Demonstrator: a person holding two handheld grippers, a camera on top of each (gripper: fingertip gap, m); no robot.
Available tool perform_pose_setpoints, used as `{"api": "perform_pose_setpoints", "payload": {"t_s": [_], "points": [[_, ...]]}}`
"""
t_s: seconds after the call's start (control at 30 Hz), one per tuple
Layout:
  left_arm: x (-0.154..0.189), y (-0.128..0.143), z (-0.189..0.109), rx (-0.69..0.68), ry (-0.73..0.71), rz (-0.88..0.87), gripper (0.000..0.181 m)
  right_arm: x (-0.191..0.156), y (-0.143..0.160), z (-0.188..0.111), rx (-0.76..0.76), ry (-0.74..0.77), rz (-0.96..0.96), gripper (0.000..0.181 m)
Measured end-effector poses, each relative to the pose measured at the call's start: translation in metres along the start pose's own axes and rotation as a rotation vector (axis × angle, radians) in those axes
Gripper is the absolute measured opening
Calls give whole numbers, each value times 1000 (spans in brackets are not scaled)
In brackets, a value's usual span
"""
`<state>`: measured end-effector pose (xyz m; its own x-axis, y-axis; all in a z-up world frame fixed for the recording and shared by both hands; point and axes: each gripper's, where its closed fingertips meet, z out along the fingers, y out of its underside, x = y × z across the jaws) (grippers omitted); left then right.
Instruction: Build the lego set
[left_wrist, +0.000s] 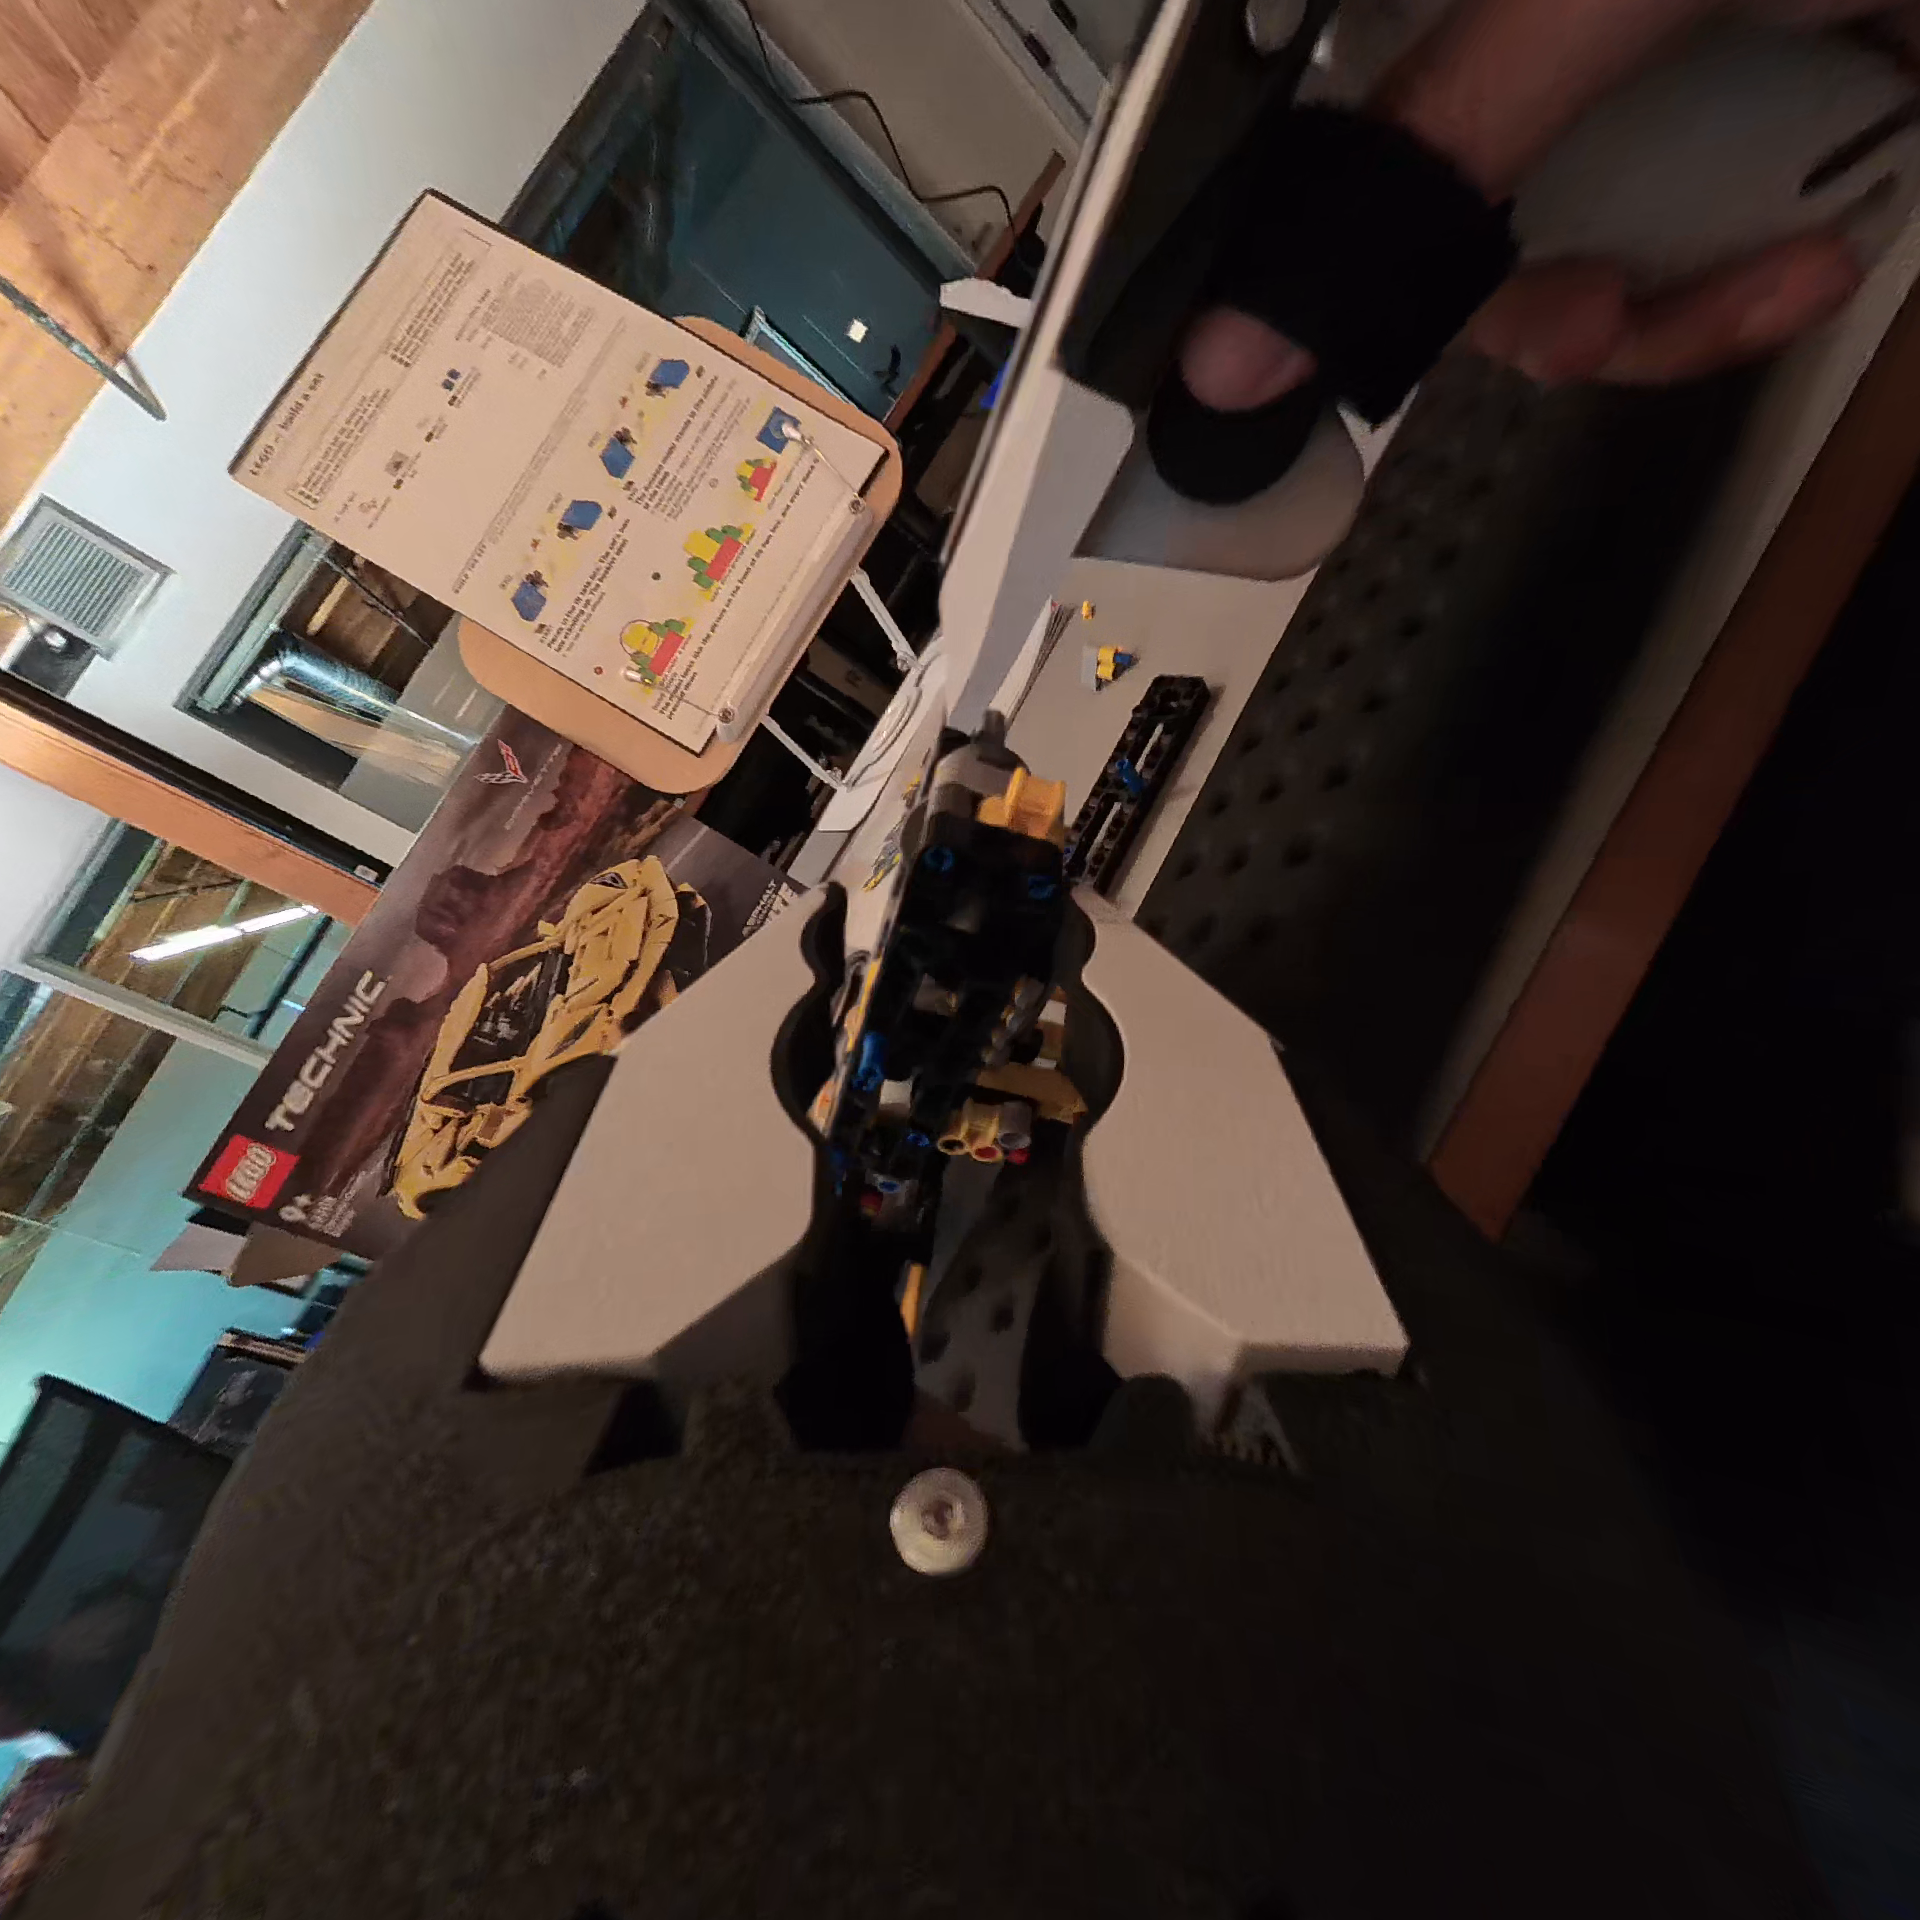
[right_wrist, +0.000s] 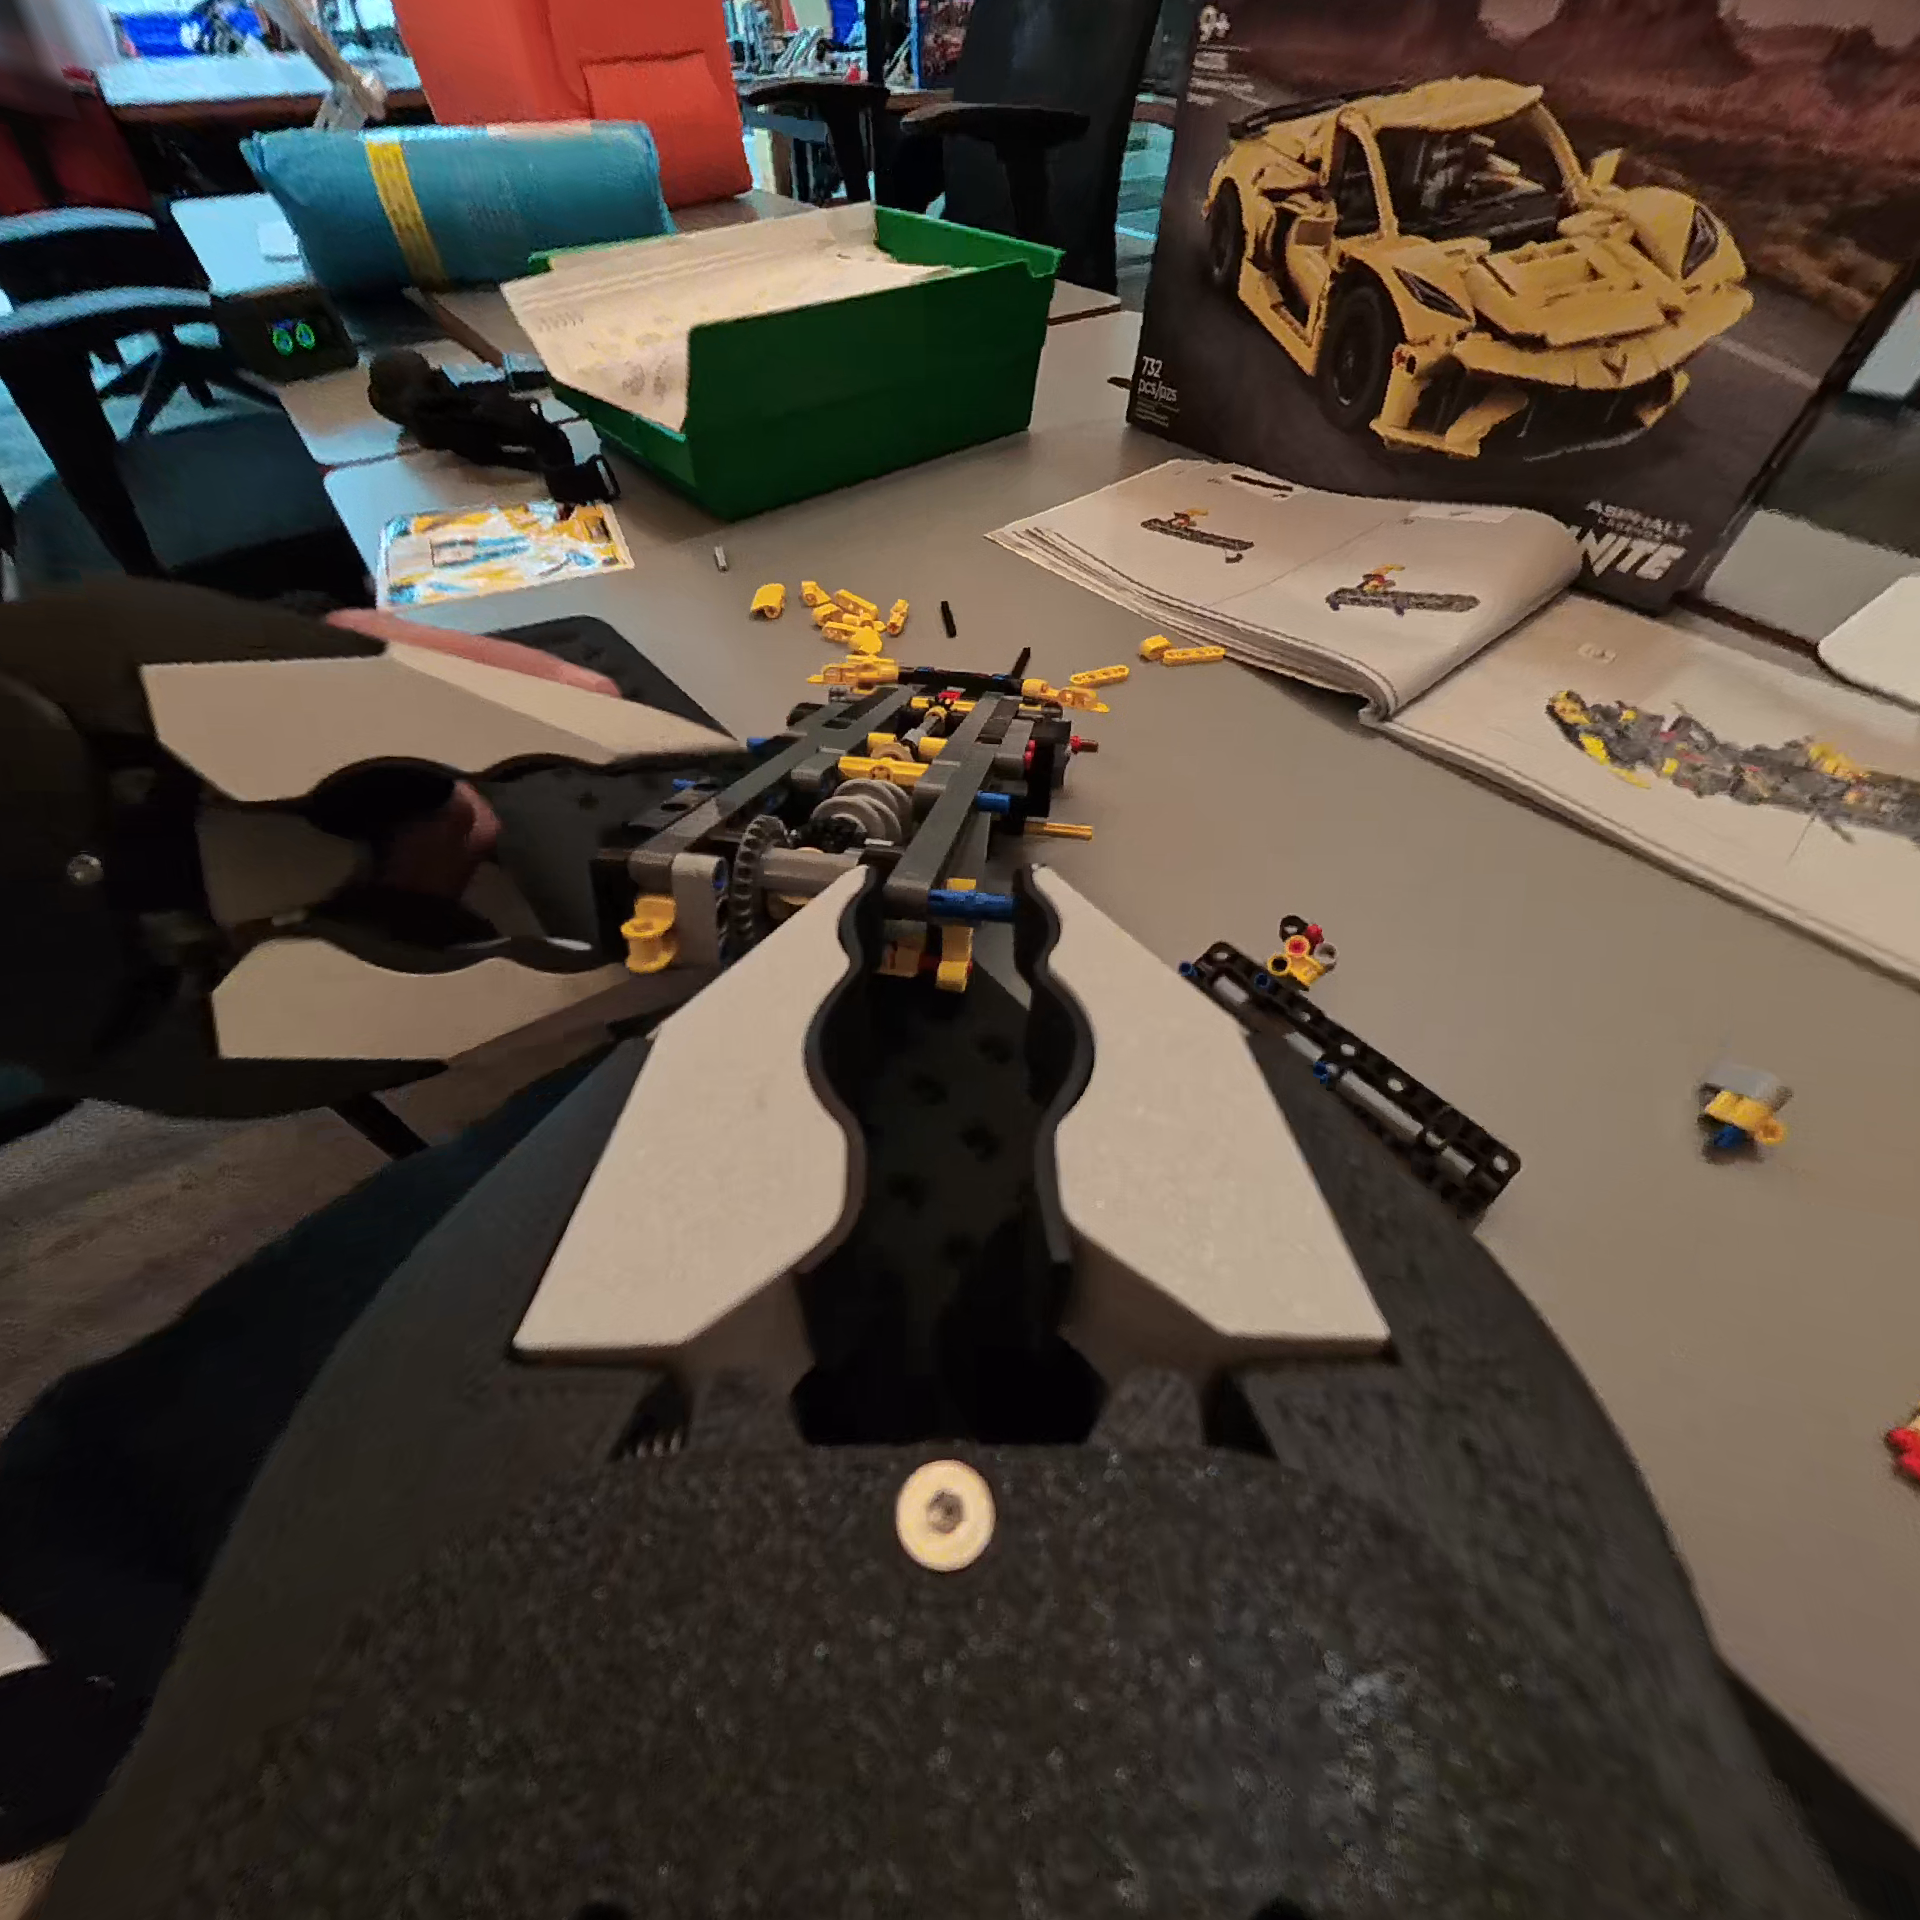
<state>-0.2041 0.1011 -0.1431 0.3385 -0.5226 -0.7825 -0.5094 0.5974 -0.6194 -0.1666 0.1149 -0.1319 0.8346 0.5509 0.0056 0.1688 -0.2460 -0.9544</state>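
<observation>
The half-built chassis (right_wrist: 862, 790) is held above the grey surface (right_wrist: 1455, 935), gripped from two sides. Left gripper (left_wrist: 951, 997): jaws clamped on one end of it. Right gripper (right_wrist: 940, 914): jaws closed on the near end, at a blue pin. Loose yellow pieces (right_wrist: 842, 613) lie beyond; the black beam (right_wrist: 1361, 1070) lies to the right.

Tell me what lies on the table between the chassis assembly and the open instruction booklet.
In the right wrist view, loose yellow pieces lie between the chassis assembly and the instruction booklet; otherwise the grey table is bare there.
</observation>
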Motion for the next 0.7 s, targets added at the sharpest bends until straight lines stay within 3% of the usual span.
{"api": "perform_pose_setpoints", "payload": {"t_s": [0.2, 0.7], "points": [[3, 4, 7, -40, -68, 158, 29, -2, -2, 4, -55, -2, -78, 24], [4, 4, 7, -50, -96, 113, 29, -3, -2, 2, -64, 21, -42, 24]]}}
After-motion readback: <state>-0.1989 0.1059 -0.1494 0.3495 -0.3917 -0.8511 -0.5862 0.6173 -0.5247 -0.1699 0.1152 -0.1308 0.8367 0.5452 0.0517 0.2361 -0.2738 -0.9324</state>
